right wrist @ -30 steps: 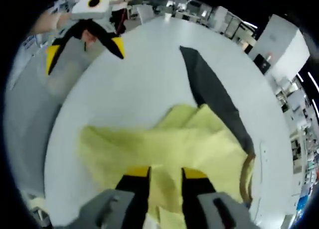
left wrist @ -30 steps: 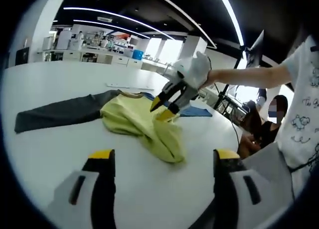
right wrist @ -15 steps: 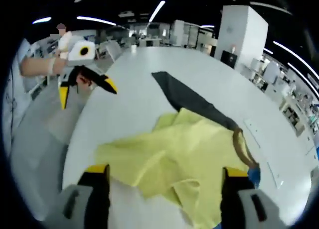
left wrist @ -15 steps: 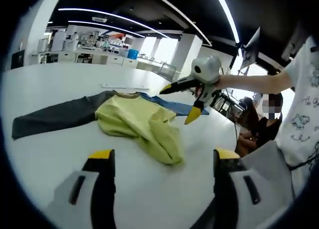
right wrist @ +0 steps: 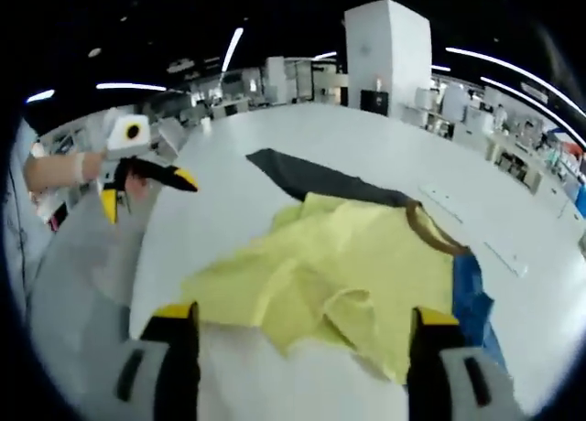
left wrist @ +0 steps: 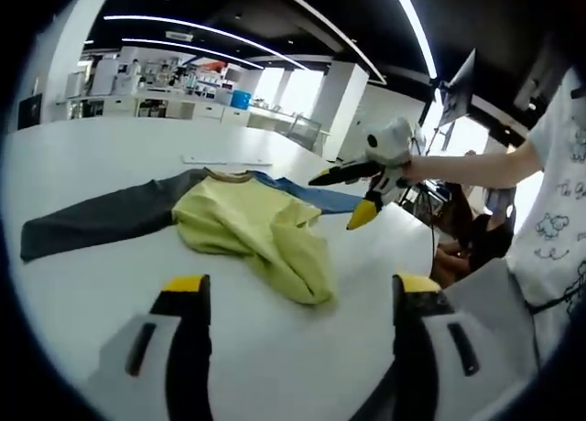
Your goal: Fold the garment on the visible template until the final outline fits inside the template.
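The garment lies crumpled on the white table [left wrist: 110, 165]. Its yellow body [left wrist: 256, 224] is bunched in the middle, a dark grey sleeve [left wrist: 101, 218] stretches left and a blue sleeve [left wrist: 311, 195] shows behind. My left gripper [left wrist: 302, 288] is open and empty, short of the cloth. My right gripper [left wrist: 335, 199], held by a hand, hovers open just right of the yellow body, apart from it. In the right gripper view, the right gripper [right wrist: 304, 316] stands open above the yellow body [right wrist: 339, 265], with the grey sleeve [right wrist: 311, 178], the blue sleeve [right wrist: 472, 297] and the left gripper [right wrist: 148, 197] beyond.
Thin pale strips [left wrist: 229, 160] lie on the table behind the garment, also pale strips [right wrist: 504, 256] beside the collar. A person in a white shirt [left wrist: 549, 210] stands at the right table edge, another sits behind. Bare table surface [right wrist: 211, 220] surrounds the garment.
My right gripper opened, let go of the yellow cloth and drew back to the right, away from it. The yellow body settled on the table. The left gripper stayed put.
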`<state>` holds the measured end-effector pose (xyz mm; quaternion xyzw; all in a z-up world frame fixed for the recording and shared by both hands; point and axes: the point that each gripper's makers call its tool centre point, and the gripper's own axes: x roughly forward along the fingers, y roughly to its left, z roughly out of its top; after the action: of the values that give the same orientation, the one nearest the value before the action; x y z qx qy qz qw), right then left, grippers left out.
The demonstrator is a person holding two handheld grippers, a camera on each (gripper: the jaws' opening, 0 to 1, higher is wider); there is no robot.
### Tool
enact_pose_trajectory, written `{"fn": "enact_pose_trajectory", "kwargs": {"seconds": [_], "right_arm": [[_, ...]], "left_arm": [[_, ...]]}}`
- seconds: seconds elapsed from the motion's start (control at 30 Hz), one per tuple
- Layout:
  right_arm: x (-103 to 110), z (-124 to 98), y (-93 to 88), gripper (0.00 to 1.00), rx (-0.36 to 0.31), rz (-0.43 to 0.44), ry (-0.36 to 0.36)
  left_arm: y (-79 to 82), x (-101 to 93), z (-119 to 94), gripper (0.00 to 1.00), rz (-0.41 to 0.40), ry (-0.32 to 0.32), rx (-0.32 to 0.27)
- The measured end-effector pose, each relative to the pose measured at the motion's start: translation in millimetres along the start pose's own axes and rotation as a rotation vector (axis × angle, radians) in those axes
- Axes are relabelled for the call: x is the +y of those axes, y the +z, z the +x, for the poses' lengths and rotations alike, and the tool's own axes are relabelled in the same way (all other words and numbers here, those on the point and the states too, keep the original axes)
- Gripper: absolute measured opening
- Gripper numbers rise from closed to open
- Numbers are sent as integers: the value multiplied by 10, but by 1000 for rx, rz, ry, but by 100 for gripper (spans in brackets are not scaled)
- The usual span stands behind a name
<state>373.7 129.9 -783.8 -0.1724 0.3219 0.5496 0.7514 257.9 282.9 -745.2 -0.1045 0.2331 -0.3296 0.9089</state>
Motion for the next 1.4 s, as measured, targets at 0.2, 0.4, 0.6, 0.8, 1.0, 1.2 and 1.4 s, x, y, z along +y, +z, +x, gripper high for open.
{"fn": "enact_pose_trajectory", "kwargs": {"seconds": [0.2, 0.4, 0.6, 0.8, 1.0, 1.2, 1.4], "right_arm": [[67, 34, -120, 60, -19, 142, 23], [-5, 129, -348, 48, 16, 227, -2], [-5, 183, -379, 36, 5, 303, 2], [47, 285, -383, 29, 22, 309, 14], [48, 366, -427, 17, 47, 313, 10], [41, 387, -433, 0, 41, 373, -13], [85, 196, -418, 0, 3, 408, -18]], "left_arm": [[-44, -45, -15, 79, -13, 6, -5], [-100, -39, -55, 79, -31, 12, -5], [-134, -25, -99, 79, -38, 22, -1], [-148, 28, -149, 79, -42, 32, -2], [-162, 19, -173, 79, -43, 38, 2], [-192, -10, -181, 78, -47, 42, 10], [-226, 2, -201, 78, -55, 46, 8]]}}
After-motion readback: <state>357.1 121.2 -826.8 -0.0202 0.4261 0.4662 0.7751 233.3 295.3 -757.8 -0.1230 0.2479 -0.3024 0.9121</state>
